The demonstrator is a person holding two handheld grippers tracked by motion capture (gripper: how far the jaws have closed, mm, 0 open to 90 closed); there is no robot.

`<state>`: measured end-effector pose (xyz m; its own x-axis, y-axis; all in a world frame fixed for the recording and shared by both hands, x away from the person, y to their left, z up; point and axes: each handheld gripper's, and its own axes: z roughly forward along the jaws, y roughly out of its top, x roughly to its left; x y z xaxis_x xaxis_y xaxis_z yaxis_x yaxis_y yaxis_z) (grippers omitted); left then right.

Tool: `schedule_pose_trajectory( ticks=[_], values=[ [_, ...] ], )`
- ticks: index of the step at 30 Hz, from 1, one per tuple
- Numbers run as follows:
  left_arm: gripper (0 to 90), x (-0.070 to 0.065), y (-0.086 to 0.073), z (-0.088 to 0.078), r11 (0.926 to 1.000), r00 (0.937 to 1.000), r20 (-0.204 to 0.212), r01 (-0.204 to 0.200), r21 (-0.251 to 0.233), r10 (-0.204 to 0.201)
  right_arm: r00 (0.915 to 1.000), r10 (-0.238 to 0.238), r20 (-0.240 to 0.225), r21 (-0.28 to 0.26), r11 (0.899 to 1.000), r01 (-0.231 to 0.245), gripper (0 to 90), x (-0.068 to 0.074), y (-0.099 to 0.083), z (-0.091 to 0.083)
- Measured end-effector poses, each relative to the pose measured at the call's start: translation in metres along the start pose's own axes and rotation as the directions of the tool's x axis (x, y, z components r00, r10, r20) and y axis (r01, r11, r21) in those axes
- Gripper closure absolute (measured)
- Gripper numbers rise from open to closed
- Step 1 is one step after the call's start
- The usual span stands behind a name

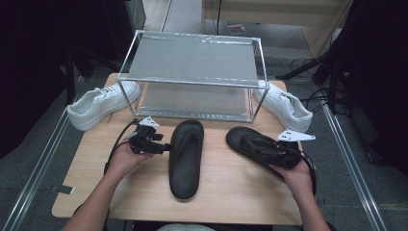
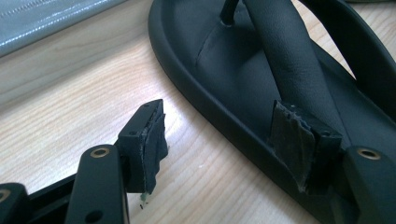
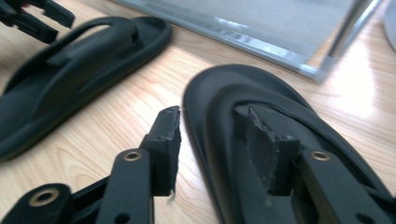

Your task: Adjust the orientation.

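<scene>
Here, two black flip-flops are lying on the wooden table in front of a metal-framed shoe rack, and each gripper is working at one of them. The left gripper is reaching in level from the left toward the left flip-flop, which is lying lengthwise near the table's middle; in the left gripper view its jaws are standing apart and straddling the sandal's rim, one pad over the bare wood, the other over the footbed beside the strap, with neither pad visibly pressing on the rubber. The right gripper is sitting over the right flip-flop, which is lying at an angle, toe pointing up and left. In the right gripper view its jaws are standing partly open across that sandal's edge, one pad just outside on the wood, the other inside on the sole, and no clamping is showing. A white sneaker is resting at the rack's left end, and another white sneaker is resting at its right end.
</scene>
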<state>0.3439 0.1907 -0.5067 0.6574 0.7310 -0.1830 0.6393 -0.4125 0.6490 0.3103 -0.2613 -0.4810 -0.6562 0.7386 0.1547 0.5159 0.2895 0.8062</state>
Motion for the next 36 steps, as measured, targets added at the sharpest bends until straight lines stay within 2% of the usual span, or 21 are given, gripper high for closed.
schedule_pose_trajectory(
  ticks=[1,3,8,12,14,18,20,30,33,36],
  values=[
    [36.2,0.0,0.002,0.002,0.9999,0.9997,-0.019,0.016,-0.003,-0.016,0.9999,0.004,0.017,0.002,1.0,-0.004,61.6,-0.002,-0.002,-0.002],
    [36.1,-0.001,0.004,0.003,0.9997,0.9997,-0.013,0.021,-0.009,-0.021,0.9996,0.01,0.025,-0.009,1.0,-0.01,67.6,-0.005,-0.003,-0.005],
    [36.1,0.001,0.006,0.004,0.9995,0.9997,-0.009,0.022,-0.021,-0.023,0.9985,0.042,0.034,0.007,0.999,-0.042,82.7,-0.011,-0.005,-0.005],
    [36.1,0.001,0.006,0.004,0.9994,0.9996,-0.012,0.023,-0.024,-0.024,0.9964,0.075,0.039,0.045,0.996,-0.077,88.5,-0.018,-0.005,0.001],
    [35.9,0.001,0.005,0.003,0.9994,0.9996,-0.015,0.024,-0.023,-0.025,0.9959,0.073,0.053,0.071,0.995,-0.077,90.0,-0.02,-0.005,0.005],
    [35.6,0.002,0.005,0.004,0.9994,0.9995,-0.013,0.028,-0.02,-0.028,0.9958,0.076,0.052,0.085,0.993,-0.08,90.0,-0.02,-0.005,0.007],
    [35.6,0.001,0.005,0.005,0.9996,0.9996,-0.015,0.023,-0.018,-0.023,0.9967,0.061,0.053,0.106,0.992,-0.067,89.8,-0.018,-0.005,0.009],
    [35.5,0.001,0.005,0.006,0.9998,0.9997,-0.016,0.016,-0.013,-0.016,0.9963,0.062,0.059,0.118,0.991,-0.069,89.1,-0.016,-0.005,0.012],
    [35.6,0.001,0.005,0.006,0.9999,0.9998,-0.016,0.012,-0.011,-0.012,0.9967,0.068,0.045,0.125,0.989,-0.073,89.0,-0.014,-0.005,0.014],
    [35.6,0.0,0.005,0.006,0.9999,0.9998,-0.017,0.011,-0.009,-0.011,0.9981,0.051,0.034,0.133,0.99,-0.055,89.0,-0.008,-0.004,0.017]
  ],
)
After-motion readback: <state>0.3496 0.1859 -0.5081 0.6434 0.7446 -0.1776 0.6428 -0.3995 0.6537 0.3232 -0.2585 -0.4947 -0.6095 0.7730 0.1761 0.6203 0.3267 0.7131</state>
